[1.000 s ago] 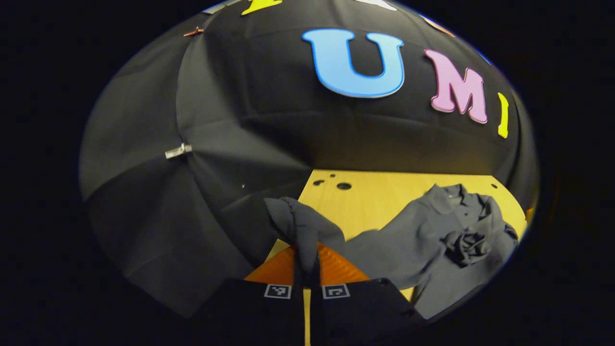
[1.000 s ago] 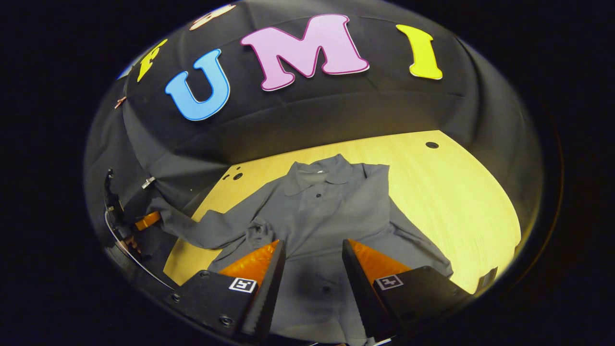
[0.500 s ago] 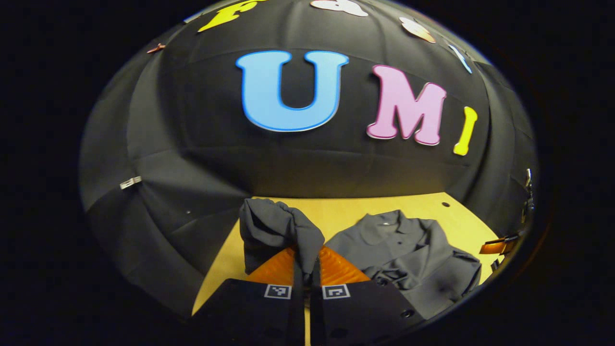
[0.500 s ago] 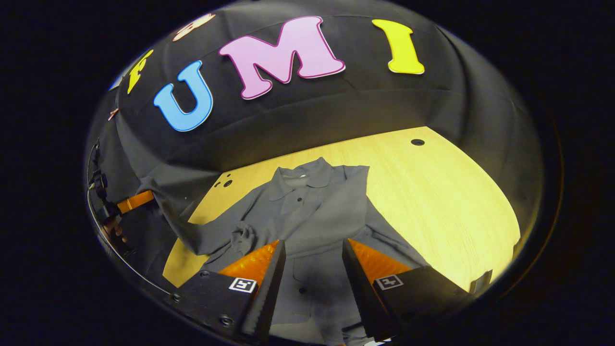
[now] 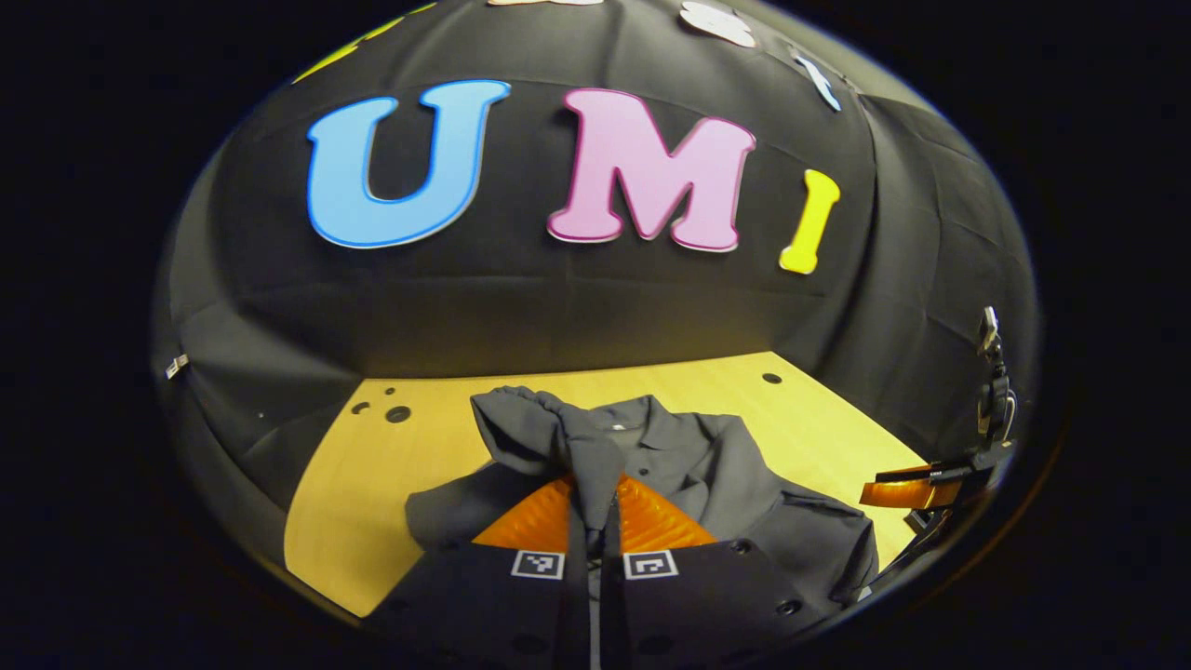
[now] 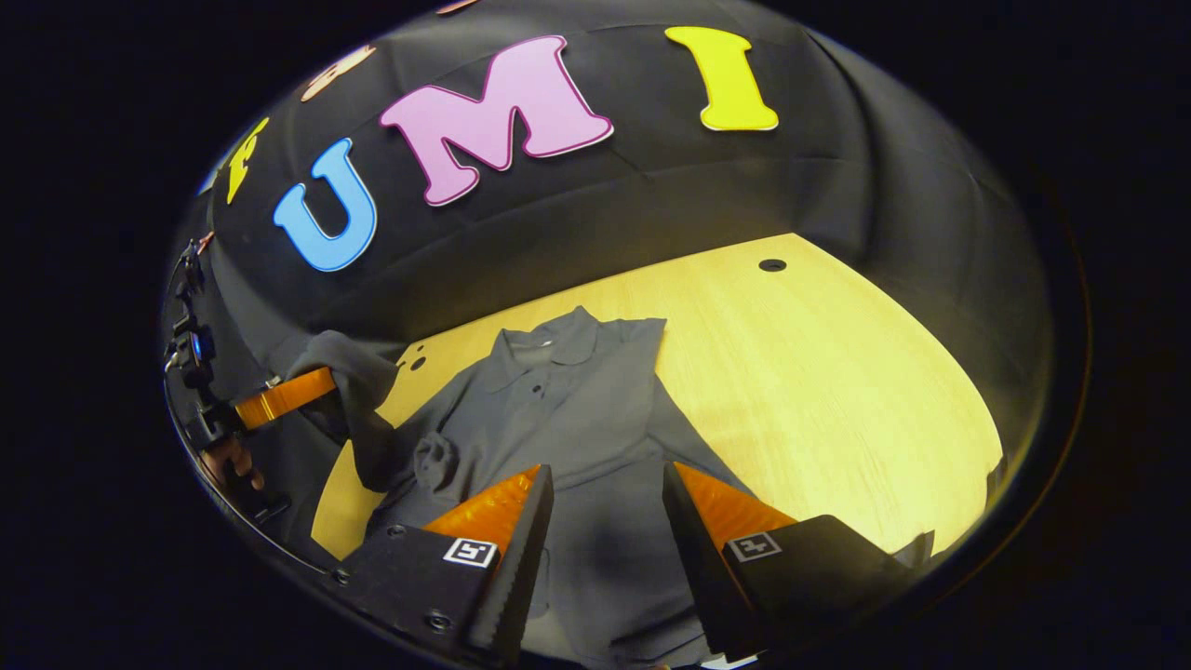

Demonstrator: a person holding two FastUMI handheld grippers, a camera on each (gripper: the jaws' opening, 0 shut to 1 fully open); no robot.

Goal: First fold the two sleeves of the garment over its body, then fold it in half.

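Observation:
A grey polo shirt [image 6: 577,409] lies collar-away on the yellow wooden table [image 6: 837,391]. One sleeve crosses the body, its cuff [image 6: 433,456] bunched near the shirt's left side. My left gripper [image 5: 594,489] is shut on the other sleeve [image 5: 544,433], whose cloth stands bunched above the fingers, lifted over the shirt's body [image 5: 735,465]. In the right gripper view that left gripper [image 6: 284,398] holds the sleeve [image 6: 358,386] at the table's left edge. My right gripper [image 6: 605,475] hangs open above the shirt's lower half, nothing between its fingers; the left gripper view has it at the far right [image 5: 907,491].
Black cloth walls close the table's back and sides. Round holes sit in the tabletop at the far left [image 5: 398,414] and far right [image 6: 771,265]. Bare wood lies right of the shirt [image 6: 884,419]. A hand [image 6: 233,461] grips the left tool.
My left gripper, still shut on the sleeve, has swung from beyond the table's left edge rightward over the shirt. The right gripper stayed open and shifted only slightly.

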